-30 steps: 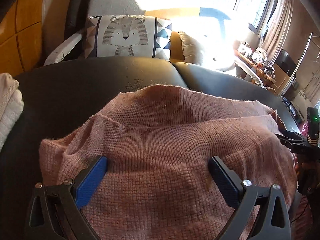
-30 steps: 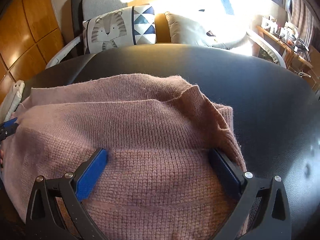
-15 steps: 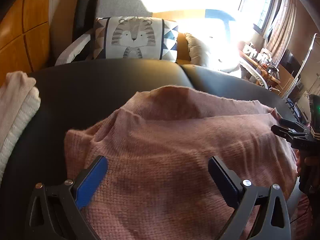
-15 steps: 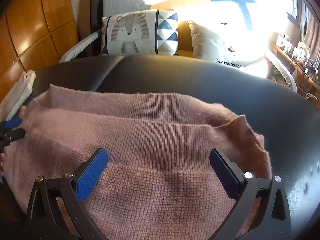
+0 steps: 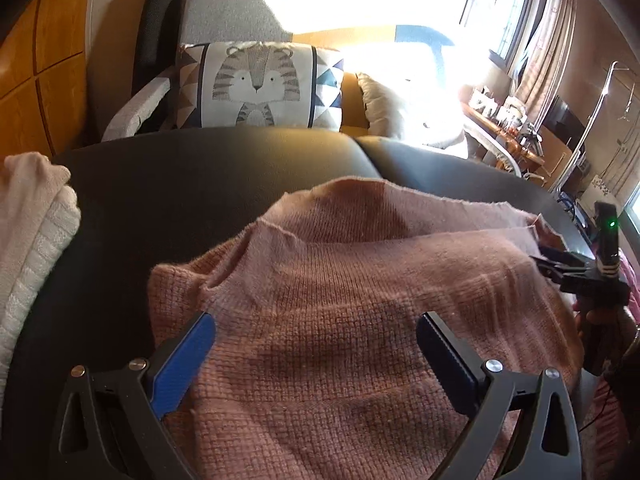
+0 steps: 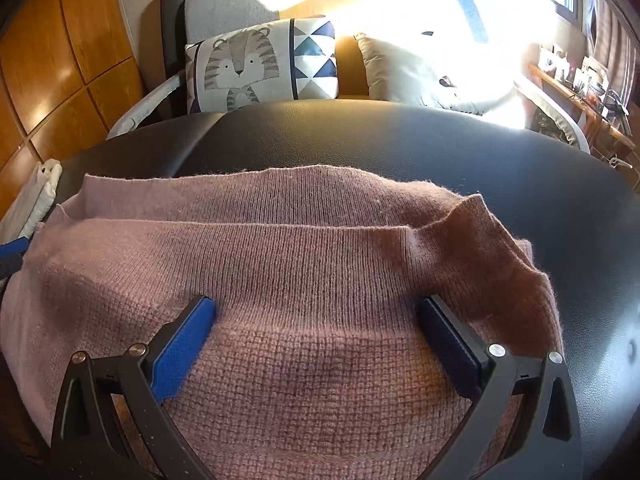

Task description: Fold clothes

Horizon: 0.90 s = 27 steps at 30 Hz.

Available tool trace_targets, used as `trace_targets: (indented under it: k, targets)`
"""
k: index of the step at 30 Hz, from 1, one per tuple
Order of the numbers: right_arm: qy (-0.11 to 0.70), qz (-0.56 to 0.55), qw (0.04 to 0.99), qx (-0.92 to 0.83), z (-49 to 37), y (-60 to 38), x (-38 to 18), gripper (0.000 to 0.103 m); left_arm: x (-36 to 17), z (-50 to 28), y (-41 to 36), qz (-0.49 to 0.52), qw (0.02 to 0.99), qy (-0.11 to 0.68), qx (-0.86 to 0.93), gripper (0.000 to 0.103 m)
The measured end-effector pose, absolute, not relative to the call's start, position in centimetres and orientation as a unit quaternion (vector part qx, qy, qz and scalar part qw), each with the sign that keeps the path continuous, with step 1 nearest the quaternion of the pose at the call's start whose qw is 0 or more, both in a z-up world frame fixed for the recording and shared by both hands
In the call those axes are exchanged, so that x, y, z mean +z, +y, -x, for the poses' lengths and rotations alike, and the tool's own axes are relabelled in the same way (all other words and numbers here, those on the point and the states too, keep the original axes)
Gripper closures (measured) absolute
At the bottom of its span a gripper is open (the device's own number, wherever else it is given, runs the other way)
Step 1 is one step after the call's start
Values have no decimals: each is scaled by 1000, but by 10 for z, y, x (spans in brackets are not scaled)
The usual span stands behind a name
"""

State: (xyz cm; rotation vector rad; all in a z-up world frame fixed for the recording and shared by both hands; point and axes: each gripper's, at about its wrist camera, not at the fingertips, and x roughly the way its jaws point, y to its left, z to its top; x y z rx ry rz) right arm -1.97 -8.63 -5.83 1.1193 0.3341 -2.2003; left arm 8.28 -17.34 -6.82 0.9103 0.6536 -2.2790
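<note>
While both tools stand with their jaws spread wide and nothing between them, the left tool (image 5: 316,340) hovers over the left part of a pink knitted sweater (image 5: 360,300) and the right tool (image 6: 316,326) over its right part. That sweater lies folded on a black padded surface (image 6: 440,140), a near layer doubled over a far one.

Only the left wrist view shows the right tool (image 5: 560,264) from outside, at the sweater's right edge, with a green light on its body. Only the right wrist view shows the left tool's blue fingertips (image 6: 14,248) at the sweater's left edge.

A stack of white knitted cloth (image 5: 32,248) lies on the surface to the left, apart from the sweater. Behind the surface stand two cushions: one with a tiger print (image 6: 260,68) and one pale (image 6: 404,72), partly washed out by sunlight. Wooden panels (image 6: 60,60) cover the left wall.
</note>
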Motion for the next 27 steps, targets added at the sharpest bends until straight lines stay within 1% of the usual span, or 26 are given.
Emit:
trace_targets:
  k: [2,7,11,21,27]
  targets:
    - [126,-424,317,-839,19,-86,-59,0,-61,-102,-179,-330,300,263,-856,0]
    - [126,-421,314,-842,18,-86,-60,0,-67,-154,-200,-310,309,327,-837,0]
    - [126,-419,313,-843,18,-86,-60,0,-85,-159,-202,-331,302,339,-827,0]
    - [124,-416,311,-845,17,-85,-61,0,-109,-119,-198,-374,291,304,-826,0]
    - [121,-416,311,-846,17,-85,-61,0,-110,-113,-204,-388,300,305,-816,0]
